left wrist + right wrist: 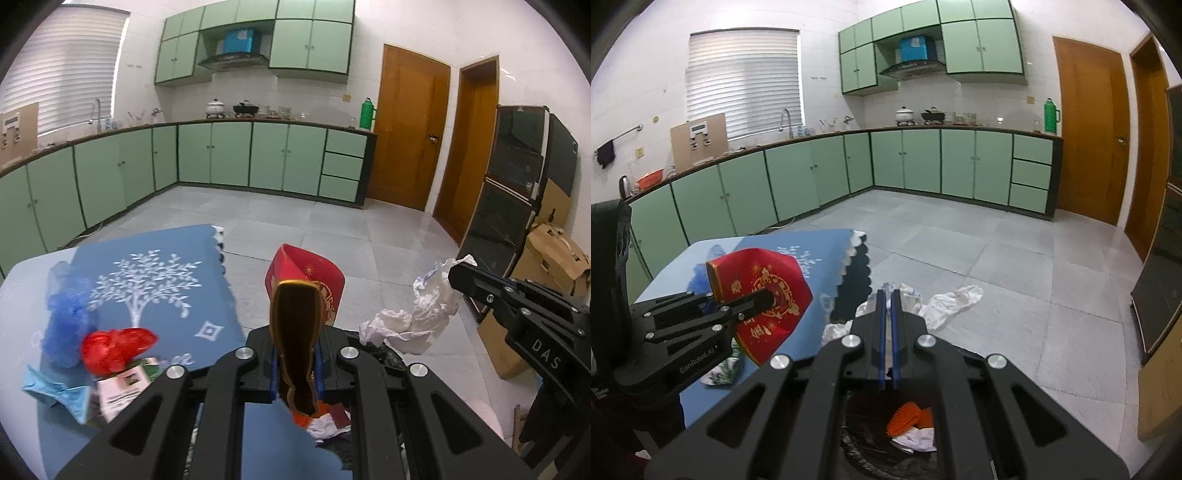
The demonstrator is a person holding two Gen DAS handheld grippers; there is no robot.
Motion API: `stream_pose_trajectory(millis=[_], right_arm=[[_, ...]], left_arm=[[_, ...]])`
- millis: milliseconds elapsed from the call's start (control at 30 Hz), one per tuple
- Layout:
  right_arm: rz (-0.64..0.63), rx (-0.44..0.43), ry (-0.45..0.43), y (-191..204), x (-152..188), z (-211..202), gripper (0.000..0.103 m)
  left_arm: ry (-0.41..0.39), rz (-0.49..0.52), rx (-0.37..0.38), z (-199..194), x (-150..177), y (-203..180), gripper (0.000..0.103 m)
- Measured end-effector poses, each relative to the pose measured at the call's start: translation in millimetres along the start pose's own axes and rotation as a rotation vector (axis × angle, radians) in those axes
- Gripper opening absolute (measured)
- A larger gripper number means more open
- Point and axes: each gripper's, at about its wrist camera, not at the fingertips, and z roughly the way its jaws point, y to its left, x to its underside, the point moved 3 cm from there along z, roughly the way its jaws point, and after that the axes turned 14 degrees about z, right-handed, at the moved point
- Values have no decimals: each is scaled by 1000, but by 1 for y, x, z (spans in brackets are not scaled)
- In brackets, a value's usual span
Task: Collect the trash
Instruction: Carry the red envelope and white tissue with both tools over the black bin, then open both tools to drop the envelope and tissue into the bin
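Table edge (221, 243); tongs (295, 363) pinch red envelope (310, 280).

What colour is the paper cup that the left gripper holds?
The paper cup is red with gold printing; the right wrist view shows it best.

Home kitchen. Shown by: green base cabinets (923, 162) run in an L under a dark countertop (960, 127), matching wall cabinets (982, 44) with range hood (912, 68), pots (905, 112) set on the stove, sink tap (785, 118) below a blinded window (744, 79), tiled floor (997, 258), wooden doors (1089, 129)
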Motion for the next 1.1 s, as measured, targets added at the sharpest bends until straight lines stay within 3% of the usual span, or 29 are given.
stream_pose_trajectory(millis=[367,833,1100], right_arm=[[38,40,36,-40,11,20,2],[86,57,85,-70,14,57,2],[107,65,107,-78,15,76,6]], left_arm=[[54,36,48,49,0,-25,14],[111,54,55,92,4,-38,15],[160,41,83,109,6,-40,23]])
